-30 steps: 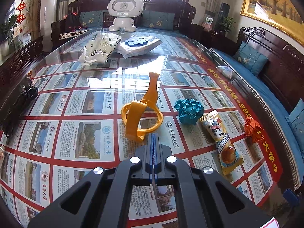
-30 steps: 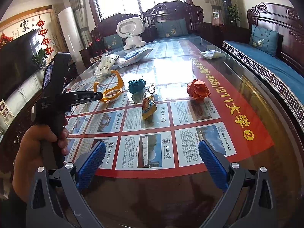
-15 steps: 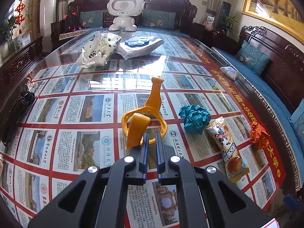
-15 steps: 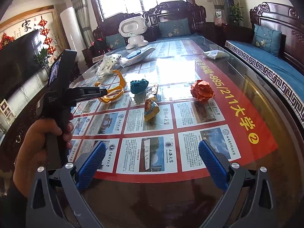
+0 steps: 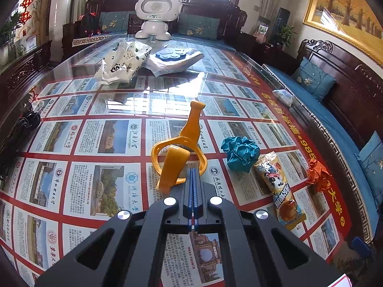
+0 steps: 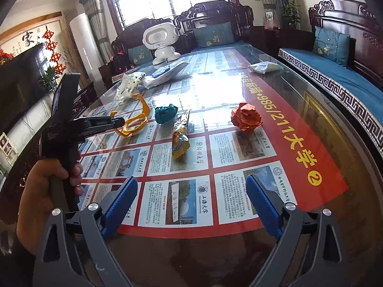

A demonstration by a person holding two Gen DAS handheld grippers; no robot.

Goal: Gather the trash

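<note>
A yellow banana peel (image 5: pixel 178 151) lies on the glass table, also in the right wrist view (image 6: pixel 134 122). My left gripper (image 5: pixel 194 171) is shut, its tips touching the peel's near strip; I cannot tell whether it pinches the peel. Right of it lie a crumpled teal paper ball (image 5: pixel 240 153), a snack wrapper (image 5: pixel 280 191) and a crumpled orange paper ball (image 5: pixel 317 173). My right gripper (image 6: pixel 191 198) is open and empty near the table's front edge, short of the wrapper (image 6: pixel 180 135) and the orange ball (image 6: pixel 246 118).
A white plastic bag (image 5: pixel 123 62), a package with a blue item (image 5: pixel 173 58) and a white robot toy (image 5: pixel 156 15) stand at the far end. A small white packet (image 5: pixel 283 95) lies by the right edge. Dark wooden sofas surround the table.
My left gripper opened slightly, moved forward to the banana peel's near strip and shut again there. The right gripper stayed open and drifted slightly.
</note>
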